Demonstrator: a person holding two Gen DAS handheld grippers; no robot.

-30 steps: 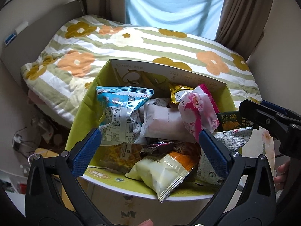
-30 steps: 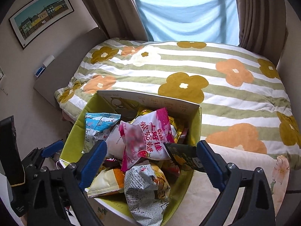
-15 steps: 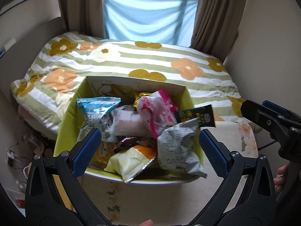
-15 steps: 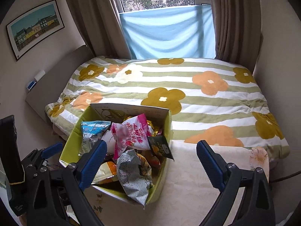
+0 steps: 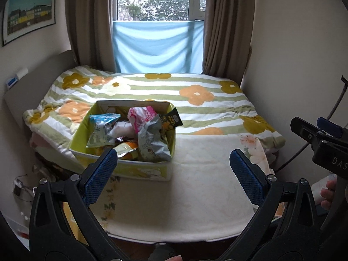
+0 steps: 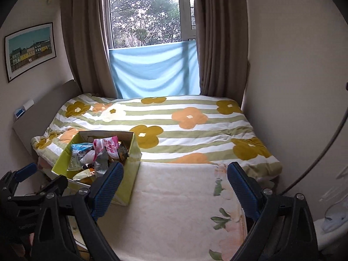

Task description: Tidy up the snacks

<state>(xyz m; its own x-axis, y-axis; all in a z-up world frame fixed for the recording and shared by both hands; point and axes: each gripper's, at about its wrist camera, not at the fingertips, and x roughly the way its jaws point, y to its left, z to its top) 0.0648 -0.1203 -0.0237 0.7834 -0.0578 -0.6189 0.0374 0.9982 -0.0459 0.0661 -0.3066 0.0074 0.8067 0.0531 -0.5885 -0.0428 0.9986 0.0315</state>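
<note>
A green cardboard box full of snack packets stands on the cream blanket at the bed's near left; it also shows in the right wrist view. Inside are a pink packet, a blue packet, a grey packet and a yellow-orange packet. My left gripper is open and empty, well back from the box. My right gripper is open and empty, to the right of the box.
A cream blanket covers the near part of the bed. A striped flower quilt covers the rest. A headboard is at the left, a wall at the right, curtains and a window behind.
Both grippers have pulled back and up from the box, which now looks smaller and farther away. Both stay open and empty.
</note>
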